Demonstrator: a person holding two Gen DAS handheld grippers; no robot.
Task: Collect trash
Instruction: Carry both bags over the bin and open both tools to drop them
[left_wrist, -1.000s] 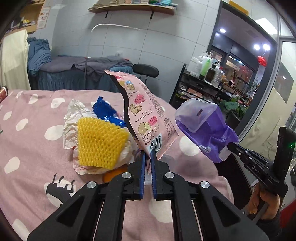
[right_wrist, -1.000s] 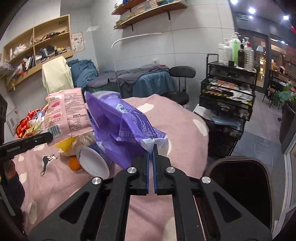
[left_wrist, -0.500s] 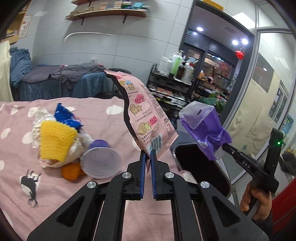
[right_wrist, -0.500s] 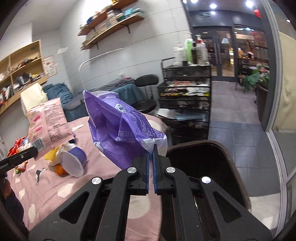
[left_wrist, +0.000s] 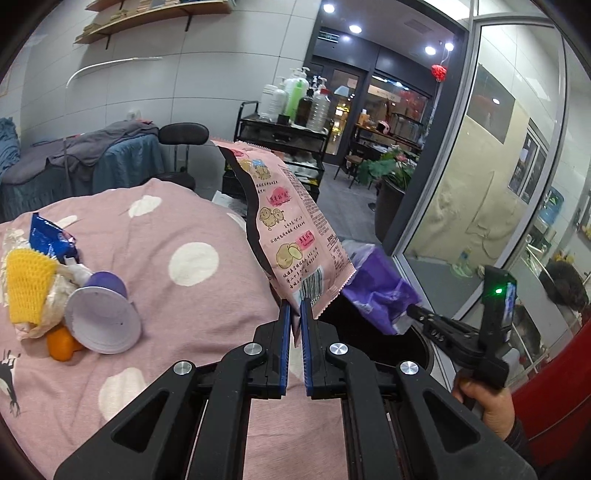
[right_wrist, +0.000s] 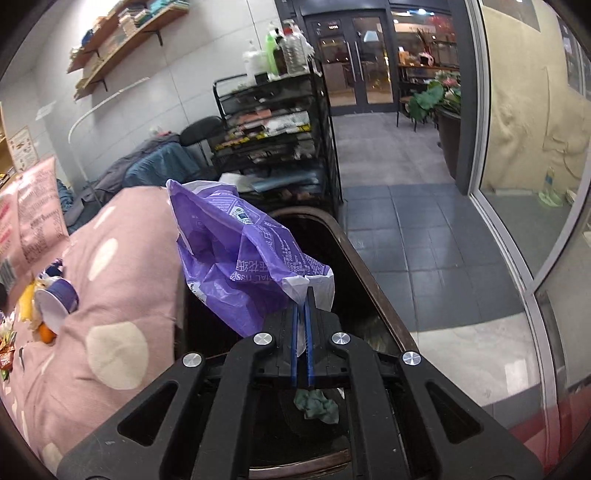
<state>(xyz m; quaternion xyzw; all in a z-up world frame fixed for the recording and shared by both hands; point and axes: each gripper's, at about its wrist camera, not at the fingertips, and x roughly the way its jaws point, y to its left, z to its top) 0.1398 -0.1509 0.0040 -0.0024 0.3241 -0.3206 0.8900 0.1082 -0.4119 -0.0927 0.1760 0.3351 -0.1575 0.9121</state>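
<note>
Right gripper (right_wrist: 303, 314) jaws clamp purple bag (right_wrist: 236, 254) over dark bin (right_wrist: 365, 266); green wad (right_wrist: 317, 406) inside. Left gripper (left_wrist: 294, 321) jaws pinch pink packet (left_wrist: 291, 229).

The left gripper (left_wrist: 294, 314) was clamped, its blue-padded fingers (left_wrist: 284, 332) nearly together and pointing forward and slightly upward, pinching a thin edge between them. The right gripper (right_wrist: 303, 306) was likewise closed, pads almost touching, angled forward and down. Seen from the left wrist, the right gripper (left_wrist: 413, 312) reached in from the right, gripped at its handle by the person's bare right hand (left_wrist: 487, 406), fingers curled around it.
</note>
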